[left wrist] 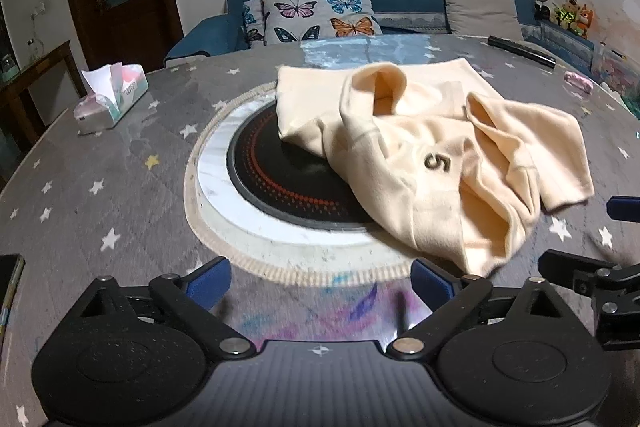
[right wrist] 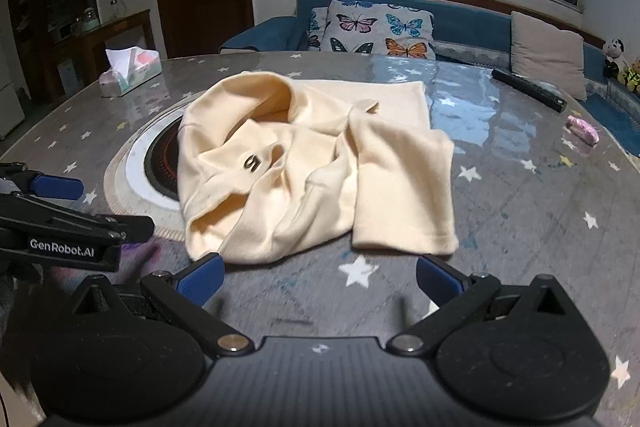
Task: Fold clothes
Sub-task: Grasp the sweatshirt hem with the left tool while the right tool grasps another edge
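A cream garment (left wrist: 432, 151) with a dark "5" on it lies crumpled on the round table, partly over the black hotplate (left wrist: 280, 171). It also shows in the right wrist view (right wrist: 312, 163). My left gripper (left wrist: 320, 281) is open and empty, just short of the garment's near edge. My right gripper (right wrist: 318, 279) is open and empty, just in front of the garment's near hem. The right gripper shows at the right edge of the left wrist view (left wrist: 600, 279). The left gripper shows at the left edge of the right wrist view (right wrist: 60, 211).
The table has a grey star-patterned cover (left wrist: 100, 187). A tissue box (left wrist: 112, 95) stands at the far left. A black remote (right wrist: 528, 89) and a small pink object (right wrist: 582, 129) lie at the far right. A phone (left wrist: 10, 279) lies at the near left. A blue sofa with cushions (left wrist: 320, 11) is behind the table.
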### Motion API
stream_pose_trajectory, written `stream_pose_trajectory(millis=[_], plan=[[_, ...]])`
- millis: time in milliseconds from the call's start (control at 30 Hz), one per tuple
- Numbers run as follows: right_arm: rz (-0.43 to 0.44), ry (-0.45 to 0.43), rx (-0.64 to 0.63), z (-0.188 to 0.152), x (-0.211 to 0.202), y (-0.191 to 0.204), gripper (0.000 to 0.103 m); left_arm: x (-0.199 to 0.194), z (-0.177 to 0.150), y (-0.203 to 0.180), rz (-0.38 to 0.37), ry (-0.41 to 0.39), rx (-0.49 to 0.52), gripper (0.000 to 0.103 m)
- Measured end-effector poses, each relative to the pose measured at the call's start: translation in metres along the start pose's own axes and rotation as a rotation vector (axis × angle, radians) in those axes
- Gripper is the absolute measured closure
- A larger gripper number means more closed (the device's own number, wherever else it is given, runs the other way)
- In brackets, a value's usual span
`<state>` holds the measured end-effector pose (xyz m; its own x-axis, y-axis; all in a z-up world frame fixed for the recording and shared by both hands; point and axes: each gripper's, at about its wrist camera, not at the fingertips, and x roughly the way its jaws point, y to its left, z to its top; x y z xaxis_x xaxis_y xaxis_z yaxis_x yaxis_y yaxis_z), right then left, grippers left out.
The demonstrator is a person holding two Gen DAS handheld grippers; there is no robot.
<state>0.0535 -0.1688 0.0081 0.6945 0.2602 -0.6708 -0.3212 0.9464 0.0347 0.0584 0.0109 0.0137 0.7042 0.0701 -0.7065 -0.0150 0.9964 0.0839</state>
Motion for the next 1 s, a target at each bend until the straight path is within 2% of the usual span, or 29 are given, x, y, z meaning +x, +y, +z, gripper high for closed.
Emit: stream_pose_trajectory(millis=[267,367,567,767,800,833,867,933,1000], plan=[[-0.039,-0.029,0.02,0.022,0.005,-0.02,0.002,0.008,0.045,-0.001,0.02,-0.072,0.039,0.023],[-0.059,-0.037,0.045,0.03,0.009,-0.034,0.005,0.012,0.062,-0.002,0.027,-0.101,0.057,0.024],[-0.08,-0.029,0.102,0.039,0.02,-0.062,0.016,0.039,0.1,-0.014,-0.003,-0.126,0.125,0.023],[-0.037,0.01,0.138,0.04,0.035,-0.079,0.038,0.071,0.118,-0.025,-0.027,-0.101,0.16,0.026],[-0.021,0.018,0.142,0.04,0.038,-0.08,0.046,0.074,0.118,-0.025,-0.036,-0.097,0.16,0.033],[-0.006,0.027,0.146,0.04,0.04,-0.081,0.055,0.076,0.117,-0.024,-0.045,-0.094,0.16,0.045],[0.009,0.036,0.149,0.04,0.043,-0.082,0.06,0.079,0.117,-0.024,-0.054,-0.091,0.16,0.064],[0.026,0.041,0.149,0.04,0.045,-0.083,0.082,0.084,0.117,-0.023,-0.072,-0.084,0.16,0.089],[0.032,0.036,0.146,0.041,0.043,-0.084,0.097,0.09,0.117,-0.023,-0.09,-0.077,0.16,0.097]])
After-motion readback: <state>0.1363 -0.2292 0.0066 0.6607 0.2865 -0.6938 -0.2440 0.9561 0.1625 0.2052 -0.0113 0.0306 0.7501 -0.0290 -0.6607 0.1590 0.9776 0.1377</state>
